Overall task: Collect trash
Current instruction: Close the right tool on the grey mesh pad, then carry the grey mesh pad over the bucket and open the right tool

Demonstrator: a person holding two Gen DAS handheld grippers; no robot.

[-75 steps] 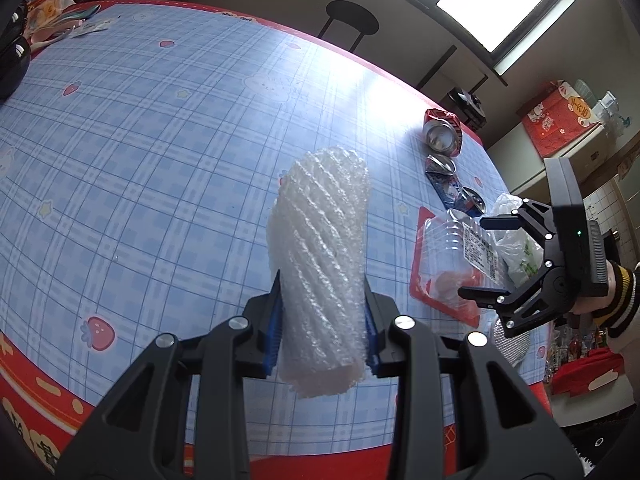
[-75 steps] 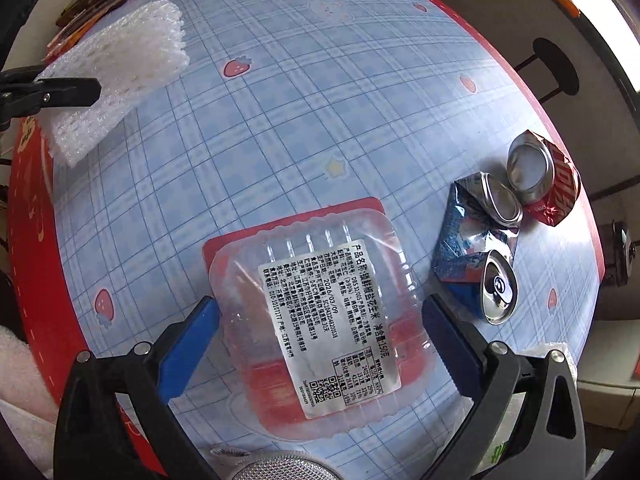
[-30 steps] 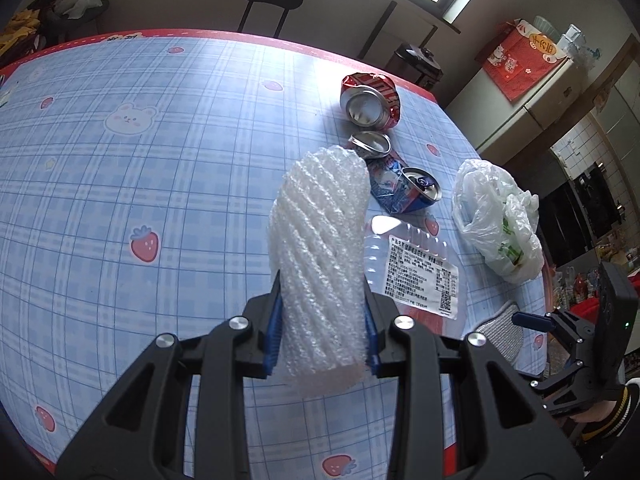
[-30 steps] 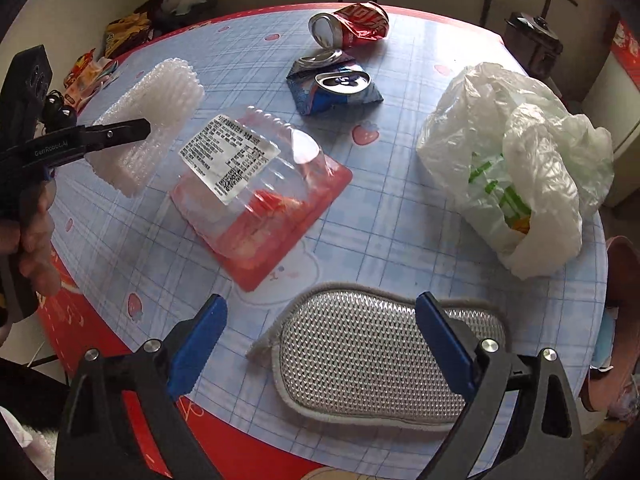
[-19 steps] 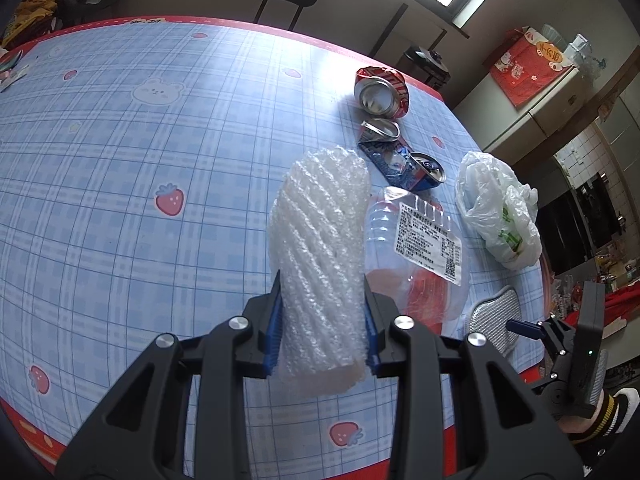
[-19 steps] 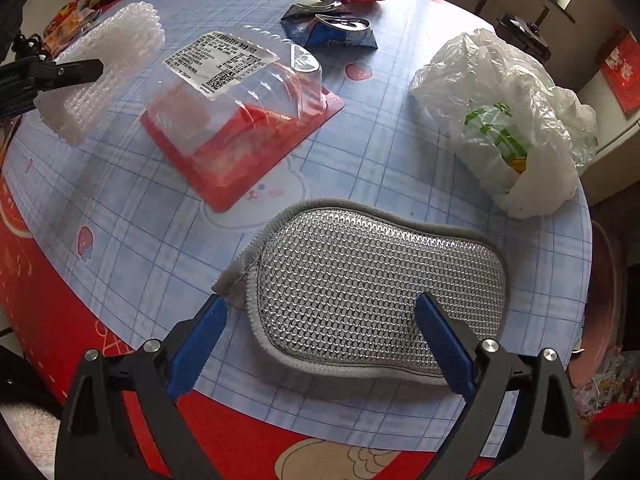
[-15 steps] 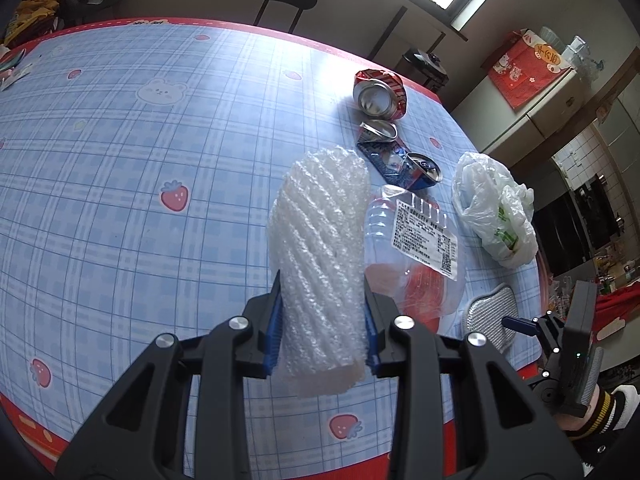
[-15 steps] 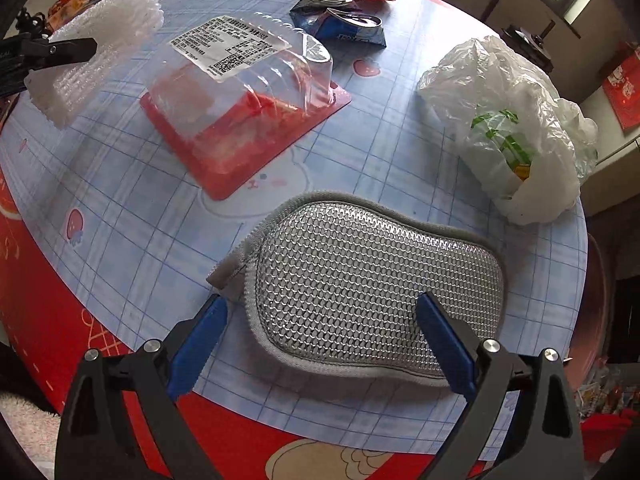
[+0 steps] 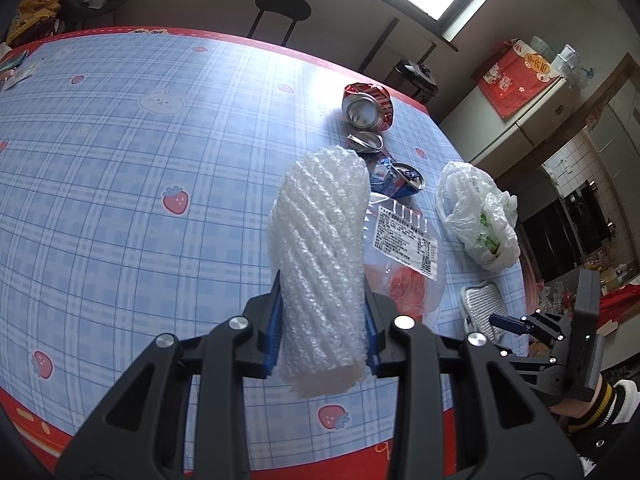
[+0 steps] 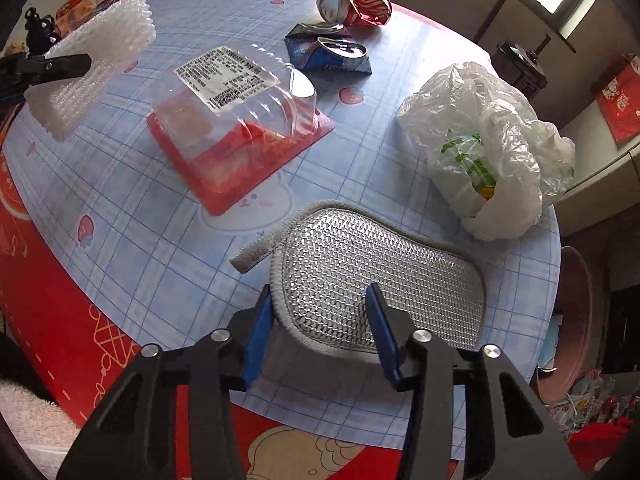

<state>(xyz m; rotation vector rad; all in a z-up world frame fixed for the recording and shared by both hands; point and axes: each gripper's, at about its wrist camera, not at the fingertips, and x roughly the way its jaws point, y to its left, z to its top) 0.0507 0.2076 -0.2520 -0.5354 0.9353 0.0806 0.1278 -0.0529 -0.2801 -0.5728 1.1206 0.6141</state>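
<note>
My left gripper (image 9: 323, 322) is shut on a white foam fruit net (image 9: 322, 248) and holds it above the table; the net also shows in the right wrist view (image 10: 92, 64). My right gripper (image 10: 320, 320) has its jaws partly closed around the near edge of a grey mesh scrubbing pad (image 10: 380, 276) that lies on the table. A clear plastic clamshell box on a red tray (image 10: 236, 120), a crushed blue can (image 10: 332, 54) and a crushed red can (image 10: 356, 6) lie beyond it. A white plastic bag (image 10: 488, 148) sits at the right.
The round table (image 9: 120, 168) has a blue checked cloth with a red rim. A black stool (image 9: 282, 8) stands behind it. Snack packets (image 10: 80, 4) lie at the far left edge. The right gripper shows in the left wrist view (image 9: 532, 332) off the table's right edge.
My right gripper has narrowed its jaws from wide open around the mesh pad's near edge. My left gripper still holds the foam net, shifted only slightly.
</note>
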